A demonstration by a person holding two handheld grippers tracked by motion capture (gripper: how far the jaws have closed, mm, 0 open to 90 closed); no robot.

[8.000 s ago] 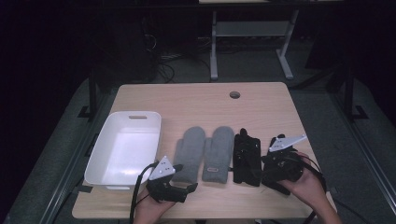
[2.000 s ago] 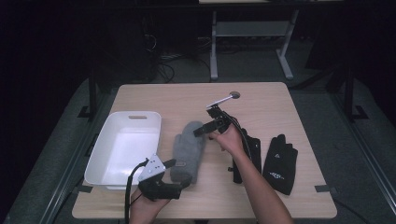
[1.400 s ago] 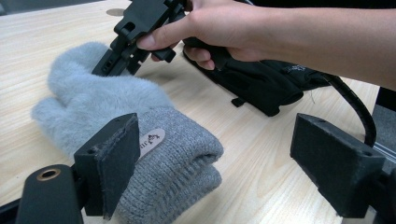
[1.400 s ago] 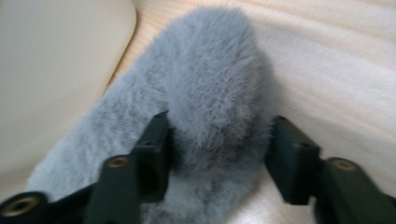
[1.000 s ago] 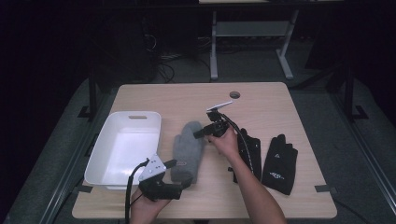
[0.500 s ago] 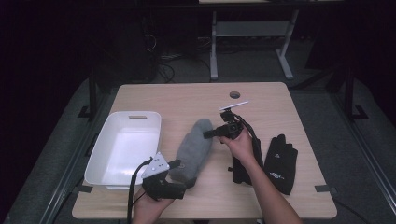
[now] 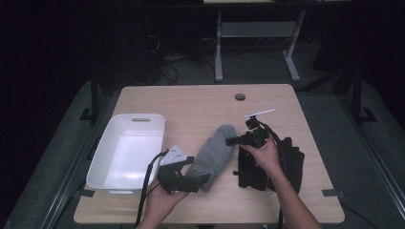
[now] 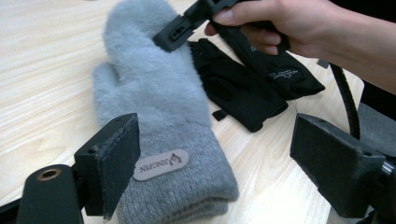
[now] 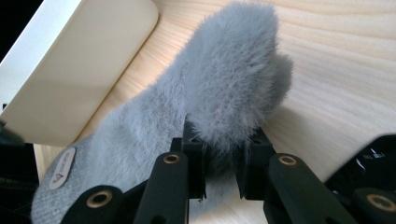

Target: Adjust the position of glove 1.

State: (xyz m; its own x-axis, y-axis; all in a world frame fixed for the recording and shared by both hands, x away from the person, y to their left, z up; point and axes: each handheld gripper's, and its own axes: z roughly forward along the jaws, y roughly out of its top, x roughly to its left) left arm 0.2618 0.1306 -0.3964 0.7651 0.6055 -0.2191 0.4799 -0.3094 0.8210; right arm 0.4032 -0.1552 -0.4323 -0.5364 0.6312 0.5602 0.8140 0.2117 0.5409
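— Where is your mitten?

— The grey mitten (image 7: 212, 152) lies on the table (image 7: 200, 102), just right of the white bin (image 7: 126, 152). Its cuff points toward you and its fluffy tip away. A label on the cuff shows in your left gripper view (image 8: 161, 164).

— What is your right gripper doing?

— Your right gripper (image 9: 219, 161) has its jaws pinched on the mitten's fluffy tip, fur bulging between them. In the high view it (image 7: 236, 140) sits at the mitten's far right edge, your hand (image 7: 262, 152) behind it.

— And your left?

— Your left gripper (image 8: 219, 168) has its jaws spread wide, one on either side of the cuff, touching nothing that can be seen. In the high view it (image 7: 203, 177) rests at the cuff end.

— What else is near?

— Black gloves (image 7: 272, 164) lie just right of the mitten, partly under your right hand.
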